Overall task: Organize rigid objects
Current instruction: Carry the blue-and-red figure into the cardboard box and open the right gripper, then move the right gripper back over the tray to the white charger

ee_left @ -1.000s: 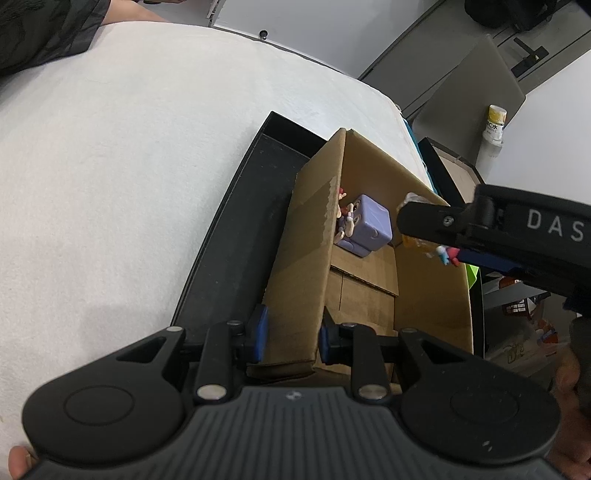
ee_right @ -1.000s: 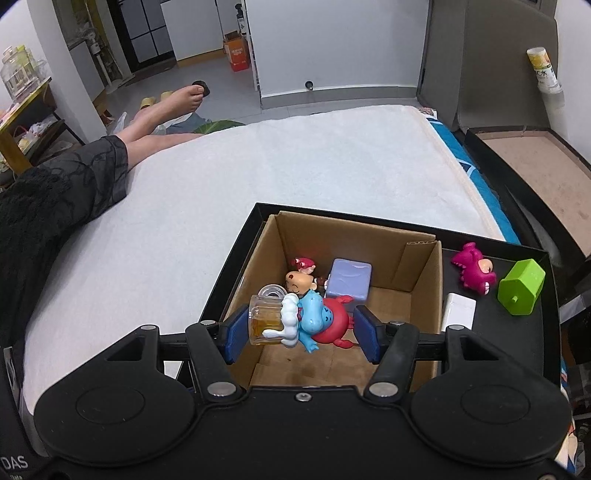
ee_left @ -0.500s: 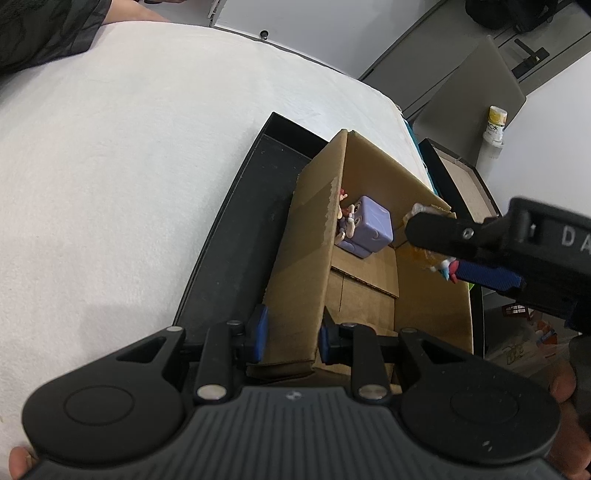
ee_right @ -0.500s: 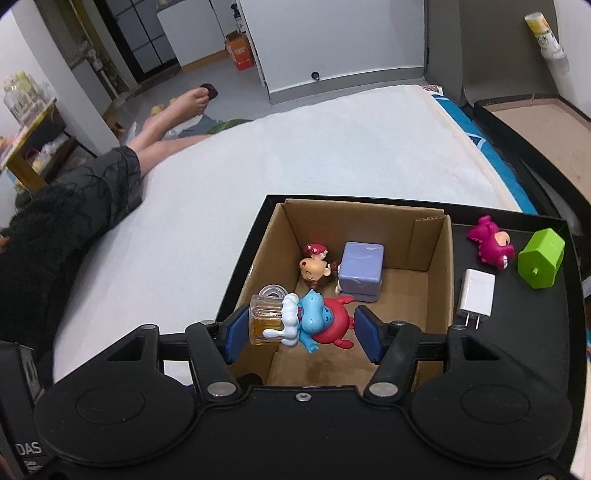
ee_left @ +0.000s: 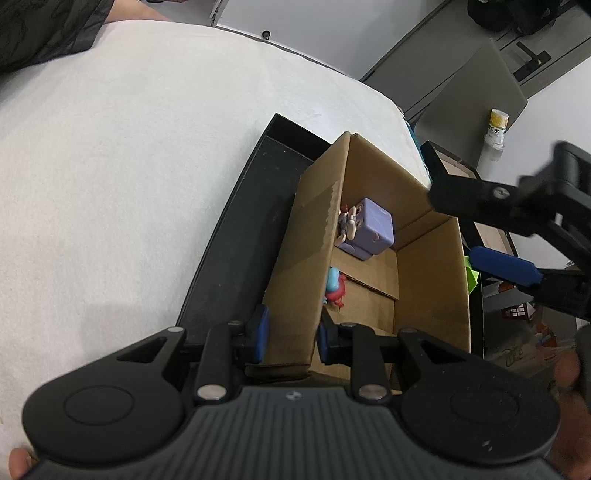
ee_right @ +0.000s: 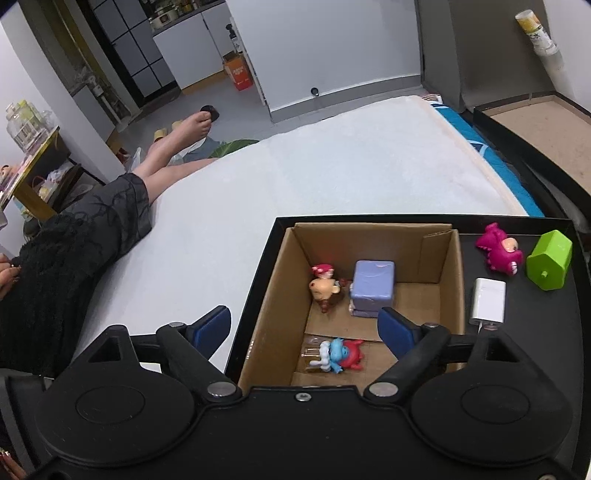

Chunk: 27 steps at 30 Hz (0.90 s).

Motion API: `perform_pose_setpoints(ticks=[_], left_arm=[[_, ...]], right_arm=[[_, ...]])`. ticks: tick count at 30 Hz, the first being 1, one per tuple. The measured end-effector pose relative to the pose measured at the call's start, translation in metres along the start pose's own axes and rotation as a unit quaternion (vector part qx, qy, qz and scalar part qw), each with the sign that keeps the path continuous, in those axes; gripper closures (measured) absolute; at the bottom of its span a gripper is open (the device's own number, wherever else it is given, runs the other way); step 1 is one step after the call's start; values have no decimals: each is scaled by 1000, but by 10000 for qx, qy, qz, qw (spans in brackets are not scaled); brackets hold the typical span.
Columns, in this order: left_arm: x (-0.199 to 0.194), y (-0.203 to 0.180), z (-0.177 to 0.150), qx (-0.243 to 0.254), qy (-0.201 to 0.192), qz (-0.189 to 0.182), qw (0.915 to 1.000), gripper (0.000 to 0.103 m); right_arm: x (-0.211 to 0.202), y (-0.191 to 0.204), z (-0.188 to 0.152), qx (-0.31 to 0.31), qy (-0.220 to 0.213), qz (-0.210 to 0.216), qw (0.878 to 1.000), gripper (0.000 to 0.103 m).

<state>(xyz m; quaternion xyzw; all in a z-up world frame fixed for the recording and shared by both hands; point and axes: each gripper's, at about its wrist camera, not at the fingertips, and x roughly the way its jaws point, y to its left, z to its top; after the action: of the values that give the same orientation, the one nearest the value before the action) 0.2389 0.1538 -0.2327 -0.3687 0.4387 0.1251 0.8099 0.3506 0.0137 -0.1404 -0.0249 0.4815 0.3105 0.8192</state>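
Note:
An open cardboard box stands in a black tray on a white mattress. Inside lie a lilac cube, a small red-capped figure and a blue-and-red figure with a clear mug on the box floor. My left gripper is shut on the box's near wall. My right gripper hovers over the box, its jaws opening with nothing pressed between them. On the tray right of the box lie a pink dinosaur toy, a green block and a white charger.
A person in dark clothes sits at the mattress's left edge, legs stretched out. A second black tray lies at the right behind a blue mat. A bottle stands on a ledge at the far right.
My right gripper's jaws spread apart and let go of the blue-and-red figure, which now lies on the box floor. The left gripper kept its hold on the box wall.

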Motion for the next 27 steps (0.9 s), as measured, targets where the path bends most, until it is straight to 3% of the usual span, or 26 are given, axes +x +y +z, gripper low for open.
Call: perform_pose_setpoints(ticks=[13, 22, 27], left_arm=[[6, 1, -3, 67, 68, 47, 9999, 77], [1, 19, 1, -589, 23, -27, 9983, 77], [-2, 20, 5, -668, -53, 43, 9977, 77]], right_arm=[[-32, -14, -7, -243, -195, -219, 9993, 16], [-55, -37, -16, -227, -329, -443, 9982, 16], [-66, -60, -23, 38, -426, -502, 9978, 16]])
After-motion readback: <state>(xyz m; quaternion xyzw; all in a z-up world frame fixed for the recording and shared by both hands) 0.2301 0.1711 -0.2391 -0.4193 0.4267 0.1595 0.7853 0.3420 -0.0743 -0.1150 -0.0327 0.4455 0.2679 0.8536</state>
